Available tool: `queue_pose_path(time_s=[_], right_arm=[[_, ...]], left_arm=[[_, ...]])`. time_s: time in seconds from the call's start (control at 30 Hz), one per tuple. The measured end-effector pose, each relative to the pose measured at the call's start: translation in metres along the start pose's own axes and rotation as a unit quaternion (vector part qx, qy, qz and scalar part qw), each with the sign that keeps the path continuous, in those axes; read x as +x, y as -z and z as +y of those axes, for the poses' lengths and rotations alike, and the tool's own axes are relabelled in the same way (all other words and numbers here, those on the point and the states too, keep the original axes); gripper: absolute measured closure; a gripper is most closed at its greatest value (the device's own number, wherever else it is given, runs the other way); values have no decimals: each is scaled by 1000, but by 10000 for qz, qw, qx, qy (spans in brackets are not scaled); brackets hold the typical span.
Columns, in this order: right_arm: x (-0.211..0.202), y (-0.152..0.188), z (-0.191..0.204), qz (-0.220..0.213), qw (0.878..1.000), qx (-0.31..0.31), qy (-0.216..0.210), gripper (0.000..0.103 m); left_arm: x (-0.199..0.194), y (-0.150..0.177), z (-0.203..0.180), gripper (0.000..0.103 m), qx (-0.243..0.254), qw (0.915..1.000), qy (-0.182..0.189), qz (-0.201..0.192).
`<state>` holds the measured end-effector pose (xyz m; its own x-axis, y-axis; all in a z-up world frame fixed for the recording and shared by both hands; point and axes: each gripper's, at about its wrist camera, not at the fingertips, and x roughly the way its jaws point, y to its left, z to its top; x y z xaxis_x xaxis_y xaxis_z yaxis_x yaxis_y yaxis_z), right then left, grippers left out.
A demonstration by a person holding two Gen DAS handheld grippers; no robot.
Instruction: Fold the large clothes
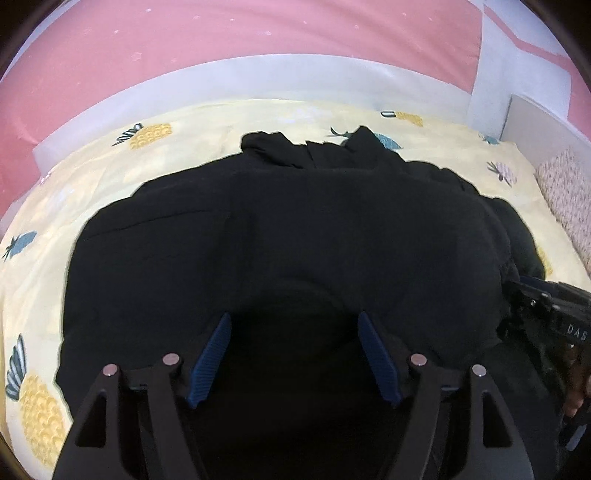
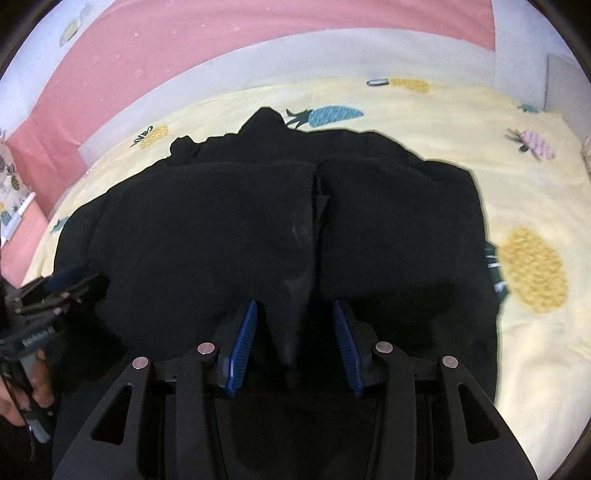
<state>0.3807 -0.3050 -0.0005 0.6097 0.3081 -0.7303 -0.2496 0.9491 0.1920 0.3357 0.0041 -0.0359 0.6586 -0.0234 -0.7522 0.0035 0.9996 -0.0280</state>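
A large black garment [image 1: 295, 229] lies spread on a yellow bed sheet with pineapple prints [image 1: 48, 221]. In the right wrist view the garment [image 2: 258, 229] shows a seam or fold line down its middle. My left gripper [image 1: 294, 321] is open, its blue pads wide apart over the near edge of the cloth. My right gripper [image 2: 294, 308] is open too, its pads on either side of a raised ridge of black cloth without pinching it. The right gripper also shows in the left wrist view [image 1: 517, 291], and the left gripper shows in the right wrist view [image 2: 70, 280], both at the garment's near edge.
A pink wall [image 1: 258, 33] with a white band [image 1: 258, 77] runs behind the bed. A patterned pillow [image 1: 565, 199] lies at the right. A white board [image 1: 546, 118] stands at the bed's far right corner. Bare sheet [image 2: 535, 332] lies to the right of the garment.
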Motion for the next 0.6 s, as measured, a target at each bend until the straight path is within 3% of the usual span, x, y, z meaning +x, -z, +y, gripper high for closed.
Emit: queue_pose_path(time_s=[0.1, 0.3, 0.6], right_arm=[[-30, 10, 6, -195, 9998, -107, -13, 59], [-108, 51, 25, -630, 9974, -312, -141, 59], [-178, 123, 30, -777, 9965, -154, -277, 59]], left_arm=[[-30, 8, 1, 31, 50, 9998, -148, -137], [-99, 42, -1, 31, 51, 9989, -68, -470], [-179, 103, -11, 31, 57, 9972, -7, -751]])
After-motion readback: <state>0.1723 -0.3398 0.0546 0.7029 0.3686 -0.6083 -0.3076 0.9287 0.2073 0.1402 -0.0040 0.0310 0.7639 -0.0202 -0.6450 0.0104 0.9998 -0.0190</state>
